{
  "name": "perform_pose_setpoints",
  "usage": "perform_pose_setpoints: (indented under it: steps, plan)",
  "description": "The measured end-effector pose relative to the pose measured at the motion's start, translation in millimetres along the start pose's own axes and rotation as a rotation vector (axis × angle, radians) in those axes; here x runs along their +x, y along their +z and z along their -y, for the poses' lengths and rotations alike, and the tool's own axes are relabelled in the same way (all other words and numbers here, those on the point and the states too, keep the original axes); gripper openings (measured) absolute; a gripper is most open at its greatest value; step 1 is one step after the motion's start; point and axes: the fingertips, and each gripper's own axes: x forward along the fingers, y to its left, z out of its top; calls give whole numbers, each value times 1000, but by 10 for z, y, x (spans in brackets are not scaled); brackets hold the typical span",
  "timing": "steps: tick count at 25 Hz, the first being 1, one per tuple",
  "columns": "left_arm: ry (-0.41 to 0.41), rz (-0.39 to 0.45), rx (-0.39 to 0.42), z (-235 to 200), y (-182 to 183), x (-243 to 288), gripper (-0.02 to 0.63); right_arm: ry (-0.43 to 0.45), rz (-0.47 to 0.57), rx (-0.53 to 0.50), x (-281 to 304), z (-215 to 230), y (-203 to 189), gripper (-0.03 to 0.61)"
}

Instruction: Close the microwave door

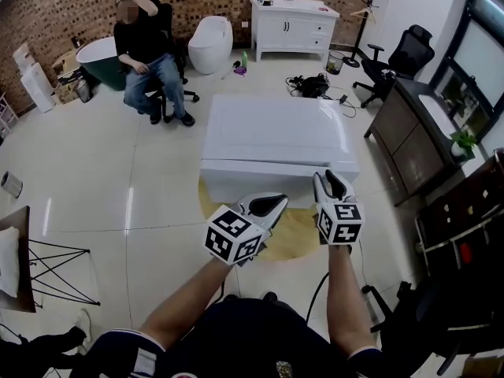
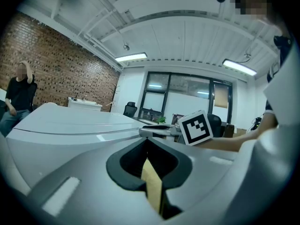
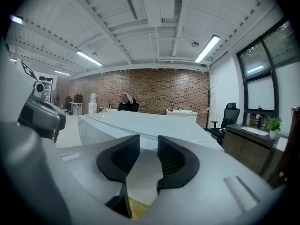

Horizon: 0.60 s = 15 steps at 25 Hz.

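Note:
No microwave shows in any view. Both grippers are held out over the near edge of a large white box-shaped unit [image 1: 276, 132], which fills the middle of the room. My left gripper [image 1: 272, 205] points at its front wall. In the left gripper view its tips [image 2: 146, 142] meet with nothing between them, and the white unit [image 2: 70, 121] lies just ahead. My right gripper [image 1: 334, 181] is beside it to the right. Its ribbed pads [image 3: 148, 153] stand apart with an empty gap, facing the white unit [image 3: 150, 121].
A round yellow rug [image 1: 293, 235] lies under the unit's near side. A person sits on a chair [image 1: 150, 53] at the back left. A white cabinet [image 1: 293, 24] and an office chair [image 1: 402, 57] stand at the back, a dark counter [image 1: 417, 136] on the right. Cables [image 1: 311, 85] lie on the floor.

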Motion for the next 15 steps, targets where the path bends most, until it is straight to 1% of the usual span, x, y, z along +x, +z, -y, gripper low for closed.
perform_pose_setpoints:
  steps: [7, 13, 15]
  plan:
    - [-9, -4, -3, 25, -16, 25, 12, -46, 21, 5, -46, -31, -4, 120]
    - [-8, -9, -8, 3, -36, 28, 12, -36, 31, 22, -155, -58, -21, 118]
    - [-12, -12, -15, 7, -64, 37, 12, -36, 29, 17, -151, -56, -28, 106]
